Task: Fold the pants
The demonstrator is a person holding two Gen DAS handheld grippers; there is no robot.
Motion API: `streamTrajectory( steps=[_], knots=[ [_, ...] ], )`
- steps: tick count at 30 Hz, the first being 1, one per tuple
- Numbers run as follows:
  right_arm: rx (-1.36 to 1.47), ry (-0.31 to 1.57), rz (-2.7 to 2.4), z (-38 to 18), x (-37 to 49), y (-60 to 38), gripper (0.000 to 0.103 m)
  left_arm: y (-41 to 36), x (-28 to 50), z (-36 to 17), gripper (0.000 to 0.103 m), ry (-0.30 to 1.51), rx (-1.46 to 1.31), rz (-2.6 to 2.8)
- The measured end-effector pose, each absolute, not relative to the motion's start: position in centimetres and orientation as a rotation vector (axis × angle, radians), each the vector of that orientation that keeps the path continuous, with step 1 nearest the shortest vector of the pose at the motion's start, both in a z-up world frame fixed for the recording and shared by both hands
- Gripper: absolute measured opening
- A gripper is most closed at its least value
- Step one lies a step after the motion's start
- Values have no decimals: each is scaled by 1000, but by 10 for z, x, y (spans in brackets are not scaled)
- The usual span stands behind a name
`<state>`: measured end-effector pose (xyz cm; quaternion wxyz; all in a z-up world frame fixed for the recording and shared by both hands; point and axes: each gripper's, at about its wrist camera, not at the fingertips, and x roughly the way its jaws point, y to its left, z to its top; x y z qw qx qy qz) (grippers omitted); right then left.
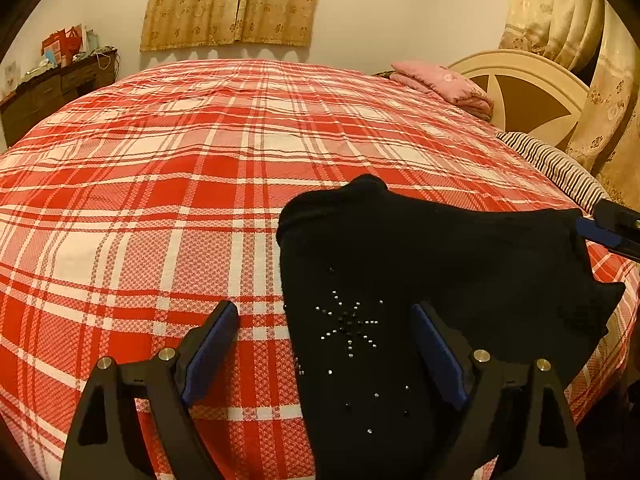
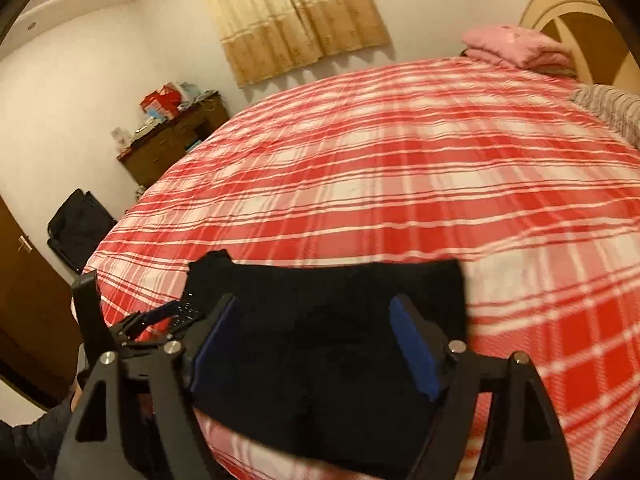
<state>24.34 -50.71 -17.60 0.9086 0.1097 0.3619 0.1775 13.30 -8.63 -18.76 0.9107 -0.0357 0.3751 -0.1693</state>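
Both of my grippers gape wide over the black pants (image 1: 420, 280): left gripper (image 1: 324, 344) astride their left edge, right gripper (image 2: 316, 340) above their middle. Beyond the pants, plaid bed (image 1: 180, 168) stretches to the headboard (image 1: 532, 100).

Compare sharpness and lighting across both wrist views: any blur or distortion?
Left wrist: sharp; the studs on the black pants resolve, warm indoor light, fisheye bulges the plaid bed cover. Right wrist: motion blur smears the plaid and pants edges, same warm cast, dark vignette corners; both tools' blue pads stay fairly crisp.
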Motion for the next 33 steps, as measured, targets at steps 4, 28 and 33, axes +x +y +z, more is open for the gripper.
streamTrajectory(
  steps=[4,28,33],
  knots=[
    [200,783,332,-192,261,-498,80,-87,133,-188,90,775,-73,-348],
    [-58,837,172,-226,178,-510,89,-87,125,-183,102,783,-111,-405],
    [151,820,218,-211,176,-543,88,-75,121,-171,102,698,-132,-438]
  ],
)
